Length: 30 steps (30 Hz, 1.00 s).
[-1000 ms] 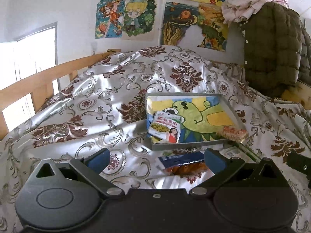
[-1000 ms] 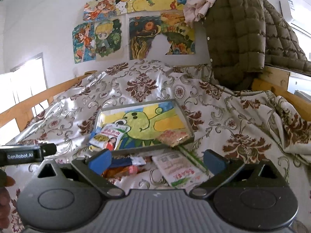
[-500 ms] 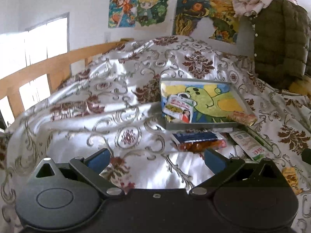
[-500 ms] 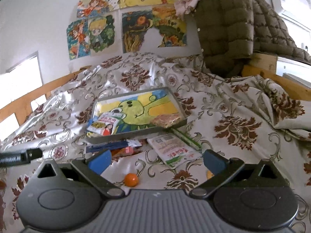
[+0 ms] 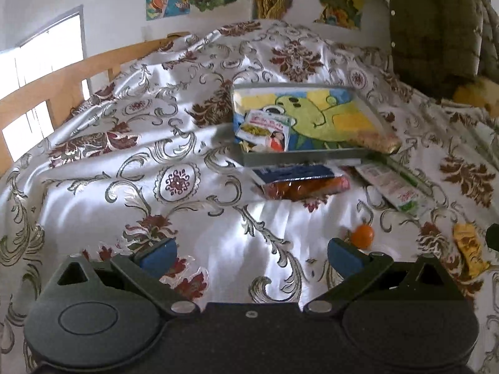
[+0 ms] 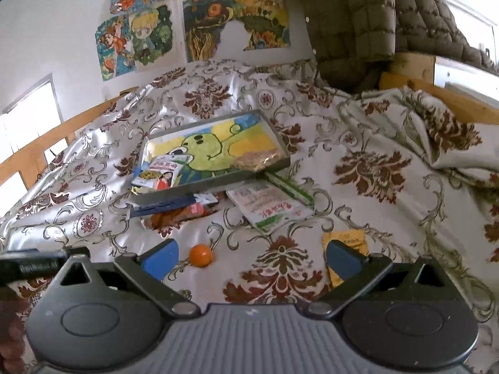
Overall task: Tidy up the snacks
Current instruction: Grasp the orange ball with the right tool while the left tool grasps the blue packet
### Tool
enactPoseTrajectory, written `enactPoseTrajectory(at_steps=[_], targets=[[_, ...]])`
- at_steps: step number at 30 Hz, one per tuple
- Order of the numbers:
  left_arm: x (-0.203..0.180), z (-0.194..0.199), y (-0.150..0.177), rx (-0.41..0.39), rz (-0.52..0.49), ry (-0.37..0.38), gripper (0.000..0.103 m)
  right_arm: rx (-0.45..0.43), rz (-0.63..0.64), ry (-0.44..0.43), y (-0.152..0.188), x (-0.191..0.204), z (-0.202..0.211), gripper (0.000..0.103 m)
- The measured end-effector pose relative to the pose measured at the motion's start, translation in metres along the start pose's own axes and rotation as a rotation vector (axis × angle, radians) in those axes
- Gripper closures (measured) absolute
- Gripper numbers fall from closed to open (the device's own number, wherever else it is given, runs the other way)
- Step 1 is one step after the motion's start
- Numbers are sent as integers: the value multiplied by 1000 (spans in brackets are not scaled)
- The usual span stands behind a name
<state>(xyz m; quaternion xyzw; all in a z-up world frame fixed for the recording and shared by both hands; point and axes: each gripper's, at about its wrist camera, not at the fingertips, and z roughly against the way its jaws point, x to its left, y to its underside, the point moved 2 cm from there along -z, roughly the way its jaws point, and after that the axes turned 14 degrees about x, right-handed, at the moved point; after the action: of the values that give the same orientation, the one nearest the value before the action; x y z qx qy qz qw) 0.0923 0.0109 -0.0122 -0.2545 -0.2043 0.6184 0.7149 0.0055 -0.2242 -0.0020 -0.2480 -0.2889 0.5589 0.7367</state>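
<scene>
Across the bed [image 6: 374,162], under its patterned cover, the snacks lay only partly sorted. At its middle sat the tray [image 6: 218,178], holding a white packet [image 6: 160,174] at one end and a grainy bar [image 6: 255,162] over the other corner. Outside it, a blue-and-orange pack [image 6: 177,210], a green-and-white sachet [image 6: 271,207], a yellow wrapper [image 6: 343,241] and a small orange ball [image 6: 201,255] awaited collection, so most work likely remained. Both the left gripper [image 5: 251,254] and right gripper [image 6: 252,255] hung empty, jaws spread wide.
</scene>
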Motion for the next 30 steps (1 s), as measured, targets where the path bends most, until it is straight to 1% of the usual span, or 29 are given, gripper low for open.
enactPoseTrajectory(at_steps=[4, 7, 10, 13, 14, 17, 19, 22, 24, 27, 30], targets=[[4, -11, -6, -10, -14, -15, 1, 68, 20, 13, -2, 5, -17, 0], [4, -22, -10, -11, -49, -42, 1, 108, 36, -9, -3, 10, -29, 0], [3, -30, -18, -10, -79, -50, 1, 120, 61, -35, -4, 17, -37, 0], [0, -39, -31, 1, -186, -55, 1, 120, 111, -41, -8, 27, -47, 0], [0, -41, -37, -6, -231, -56, 1, 122, 130, -43, -10, 31, -52, 0], [5, -48, -52, -32, -327, -47, 1, 114, 186, -44, -15, 41, -64, 0], [11, -53, -64, -47, -360, -53, 1, 119, 204, -70, -19, 45, -71, 0], [18, -61, -84, -59, -407, -29, 1, 123, 224, -109, -21, 52, -78, 0], [15, -67, -96, -73, -473, -15, 1, 128, 247, -134, -22, 57, -83, 0], [3, -77, -111, -91, -582, 9, 1, 153, 280, -143, -23, 64, -93, 0], [-11, -92, -124, -62, -652, 43, 1, 177, 297, -132, -25, 67, -105, 1]])
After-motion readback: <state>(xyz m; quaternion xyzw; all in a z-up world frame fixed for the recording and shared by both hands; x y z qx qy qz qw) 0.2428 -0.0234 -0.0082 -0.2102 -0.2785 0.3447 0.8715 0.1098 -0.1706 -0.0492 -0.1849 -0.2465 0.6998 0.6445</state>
